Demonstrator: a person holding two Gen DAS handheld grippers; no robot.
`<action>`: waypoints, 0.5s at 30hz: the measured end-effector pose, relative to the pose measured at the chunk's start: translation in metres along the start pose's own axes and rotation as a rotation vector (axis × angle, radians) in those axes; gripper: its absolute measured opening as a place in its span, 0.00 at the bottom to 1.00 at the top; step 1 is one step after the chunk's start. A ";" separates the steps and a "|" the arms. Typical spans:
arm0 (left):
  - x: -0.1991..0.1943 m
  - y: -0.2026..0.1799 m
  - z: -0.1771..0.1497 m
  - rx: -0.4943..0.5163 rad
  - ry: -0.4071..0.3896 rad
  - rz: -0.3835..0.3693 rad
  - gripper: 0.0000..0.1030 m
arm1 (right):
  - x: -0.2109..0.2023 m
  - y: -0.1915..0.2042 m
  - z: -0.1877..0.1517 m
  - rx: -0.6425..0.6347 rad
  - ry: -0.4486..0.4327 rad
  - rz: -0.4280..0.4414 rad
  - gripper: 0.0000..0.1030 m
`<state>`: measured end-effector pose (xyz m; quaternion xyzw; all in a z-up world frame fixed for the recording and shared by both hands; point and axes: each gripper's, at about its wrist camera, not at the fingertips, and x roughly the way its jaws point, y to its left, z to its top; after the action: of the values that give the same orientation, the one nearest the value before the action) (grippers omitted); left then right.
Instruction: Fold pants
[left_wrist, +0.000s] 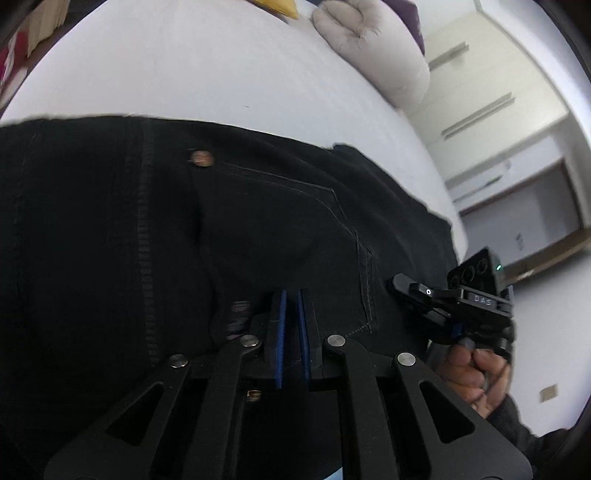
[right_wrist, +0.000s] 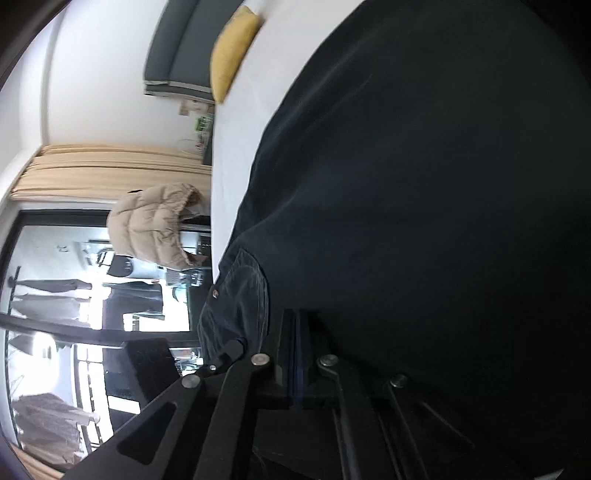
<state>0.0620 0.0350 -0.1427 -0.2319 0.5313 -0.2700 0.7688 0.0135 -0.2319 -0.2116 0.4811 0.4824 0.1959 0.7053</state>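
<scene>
Most of the black denim pants (left_wrist: 229, 229) run out of frame, spread on the white bed (left_wrist: 184, 74); my left claw (left_wrist: 291, 299) is nearly shut above their waistband, seemingly holding nothing; my right claw (right_wrist: 297, 321), letters "DAS" readable, is closed against dark cloth, grip uncertain.

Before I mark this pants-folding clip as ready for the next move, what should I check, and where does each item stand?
1. Pants lie on the white bed: ok.
2. Left gripper closed at the pants near the pocket seam: nearly shut; whether fabric is pinched, cannot tell.
3. Right gripper closed: ok, shut; the dark cloth fills its view, a grip on it cannot tell.
4. Bed beyond the pants free for the fold: ok; the grey pillow and yellow cushion sit far off.
5. Fabric flat, no bunching: cannot tell, both views are too close.
</scene>
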 end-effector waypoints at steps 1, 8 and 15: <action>-0.005 0.005 0.000 -0.012 -0.008 0.003 0.07 | -0.006 -0.002 0.008 0.001 -0.028 -0.018 0.00; -0.007 0.021 0.007 -0.025 -0.026 0.031 0.05 | -0.109 -0.066 0.070 0.091 -0.312 -0.098 0.00; -0.007 0.025 0.015 -0.029 -0.025 0.026 0.05 | -0.219 -0.120 0.127 0.177 -0.551 -0.249 0.00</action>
<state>0.0783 0.0597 -0.1493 -0.2396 0.5286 -0.2495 0.7752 0.0010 -0.5110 -0.1991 0.5131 0.3436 -0.0723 0.7832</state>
